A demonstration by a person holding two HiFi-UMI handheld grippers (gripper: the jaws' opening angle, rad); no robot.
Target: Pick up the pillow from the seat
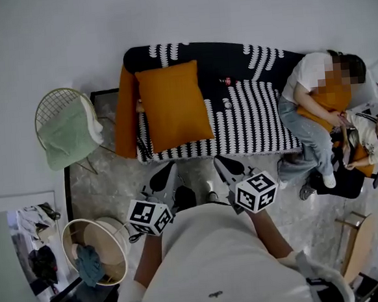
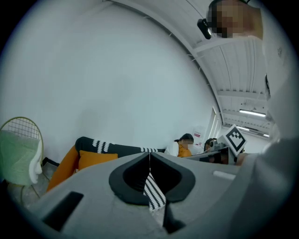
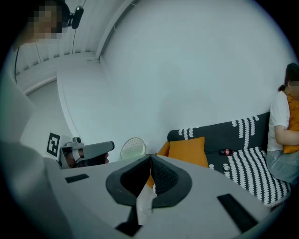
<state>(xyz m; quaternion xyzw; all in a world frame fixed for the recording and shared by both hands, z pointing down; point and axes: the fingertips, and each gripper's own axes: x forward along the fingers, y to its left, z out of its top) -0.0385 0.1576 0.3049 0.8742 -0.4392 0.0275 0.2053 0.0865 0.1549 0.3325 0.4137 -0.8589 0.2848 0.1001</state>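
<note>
- Your two grippers sit closest, low in the head view just ahead of your shirt: left gripper [image 1: 165,178], right gripper [image 1: 226,169], side by side and aimed at the sofa [image 1: 252,119].
- Fingers [image 2: 133,177] on both are pressed together, pad against pad. Each gripper view shows only a thin seam between them, with nothing in it.
- Orange pillow [image 1: 174,106] rests on the left part of the seat. In the right gripper view it looks propped against the backrest.
- Second orange cushion [image 1: 126,113] stands at the sofa's left end, just beside the pillow. Don't confuse the two.
- Pillow is ahead of both sets of fingers and well apart from them, with bare floor and the seat's front edge between. Your left gripper is lined up nearer its lower edge; your right points more toward the striped seat beside it.
- Handling, as a judgement: light, soft and bulky, with a fabric cover that gives under a pinch. Not fragile, and unlikely to slip.
- Best hold is probably a corner or side seam, where the fingers can bunch the fabric. One gripper on each side edge would stop it flopping.
- You need to open the fingers before you reach in.
- Small bottle [image 1: 226,81] lies on the seat to the pillow's right, apart from it.
</note>
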